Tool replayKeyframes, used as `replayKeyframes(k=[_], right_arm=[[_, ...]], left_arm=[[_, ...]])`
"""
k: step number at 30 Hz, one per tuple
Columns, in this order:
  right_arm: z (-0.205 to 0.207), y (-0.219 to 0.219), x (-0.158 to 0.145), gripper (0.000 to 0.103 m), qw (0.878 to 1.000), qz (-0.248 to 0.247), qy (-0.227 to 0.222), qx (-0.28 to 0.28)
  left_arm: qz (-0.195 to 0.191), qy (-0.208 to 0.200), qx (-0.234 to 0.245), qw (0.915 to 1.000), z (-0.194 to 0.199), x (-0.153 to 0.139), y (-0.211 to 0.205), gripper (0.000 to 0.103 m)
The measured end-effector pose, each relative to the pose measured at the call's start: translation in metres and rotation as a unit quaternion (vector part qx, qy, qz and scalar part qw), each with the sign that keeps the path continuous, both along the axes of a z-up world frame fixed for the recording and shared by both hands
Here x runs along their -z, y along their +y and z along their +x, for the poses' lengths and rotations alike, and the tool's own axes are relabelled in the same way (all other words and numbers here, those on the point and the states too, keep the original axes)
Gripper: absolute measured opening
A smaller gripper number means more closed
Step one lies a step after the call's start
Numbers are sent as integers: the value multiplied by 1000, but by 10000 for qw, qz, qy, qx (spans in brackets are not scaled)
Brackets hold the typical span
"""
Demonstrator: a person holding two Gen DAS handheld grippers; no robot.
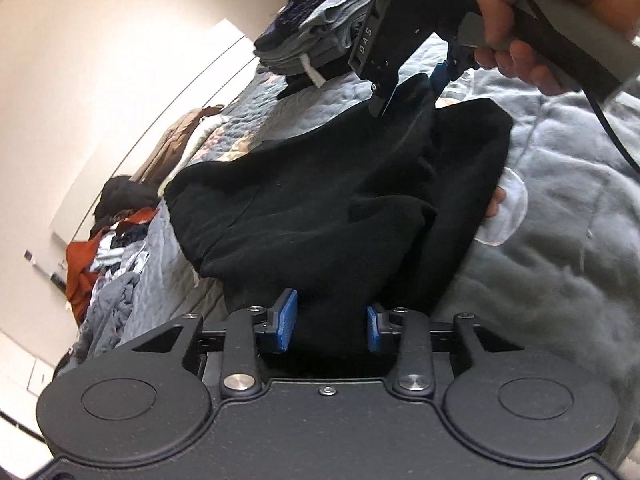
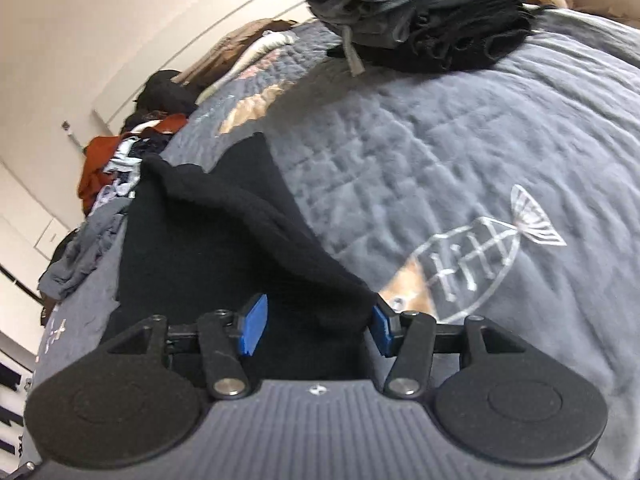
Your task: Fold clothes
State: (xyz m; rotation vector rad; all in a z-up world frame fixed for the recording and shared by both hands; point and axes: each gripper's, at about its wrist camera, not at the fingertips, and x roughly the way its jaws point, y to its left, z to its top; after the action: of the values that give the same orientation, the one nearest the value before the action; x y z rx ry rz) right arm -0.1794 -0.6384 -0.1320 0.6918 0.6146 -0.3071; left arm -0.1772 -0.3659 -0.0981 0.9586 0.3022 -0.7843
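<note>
Left wrist view: the black garment (image 1: pixel 320 200) lies bunched on the grey quilt (image 1: pixel 560 220), its length running from near to far. The left gripper (image 1: pixel 331 324) pinches its near edge; the right gripper (image 1: pixel 404 92) pinches the far end. A stack of folded clothes (image 1: pixel 320 36) sits beyond, a heap of unfolded laundry (image 1: pixel 108 256) far left. A fish-skeleton print (image 2: pixel 476 252) marks the quilt.

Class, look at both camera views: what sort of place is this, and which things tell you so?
Probably a bedroom: a quilted bedspread covers the bed, with a stack of folded clothes and a heap of unfolded laundry on it.
</note>
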Motion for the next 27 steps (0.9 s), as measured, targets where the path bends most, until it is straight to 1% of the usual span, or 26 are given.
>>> replayKeyframes(k=[2, 4, 5, 6, 8, 9, 13, 16, 19, 23, 25, 27], right_arm=[[5, 3, 0, 53, 9999, -83, 86, -15], [6, 1, 1, 53, 9999, -22, 143, 78], [6, -1, 1, 53, 9998, 18, 172, 130], [5, -4, 1, 53, 9996, 66, 198, 176], [1, -11, -2, 53, 9993, 148, 252, 232], [-2, -14, -4, 53, 9993, 130, 271, 237], [-14, -24, -7, 53, 9990, 95, 327, 301], [-12, -27, 4, 53, 9985, 311, 364, 280], [-4, -23, 11, 54, 9978, 530, 358, 182], [4, -14, 12, 54, 9976, 511, 457, 21], [3, -16, 15, 54, 9970, 607, 482, 47], [2, -18, 17, 55, 9969, 656, 437, 78]], left_arm=[[19, -67, 51, 10000, -1, 0, 0, 36], [25, -134, 124, 9998, -2, -1, 1, 35], [28, -167, 161, 9997, -3, -2, 1, 31], [18, -187, 186, 9997, -3, -4, 3, 22], [38, -197, 178, 9996, 0, -8, 7, 19], [93, -219, 204, 9995, 1, -9, 9, 15], [420, -398, 340, 9977, 8, -6, 21, 11], [559, -450, 396, 9966, 13, -3, 28, 11], [514, -407, 428, 9969, 15, -2, 30, 11], [235, -200, 349, 9989, 22, -4, 31, 11], [61, -113, 300, 9995, 23, -3, 33, 11], [-30, -80, 298, 9995, 24, -1, 34, 11]])
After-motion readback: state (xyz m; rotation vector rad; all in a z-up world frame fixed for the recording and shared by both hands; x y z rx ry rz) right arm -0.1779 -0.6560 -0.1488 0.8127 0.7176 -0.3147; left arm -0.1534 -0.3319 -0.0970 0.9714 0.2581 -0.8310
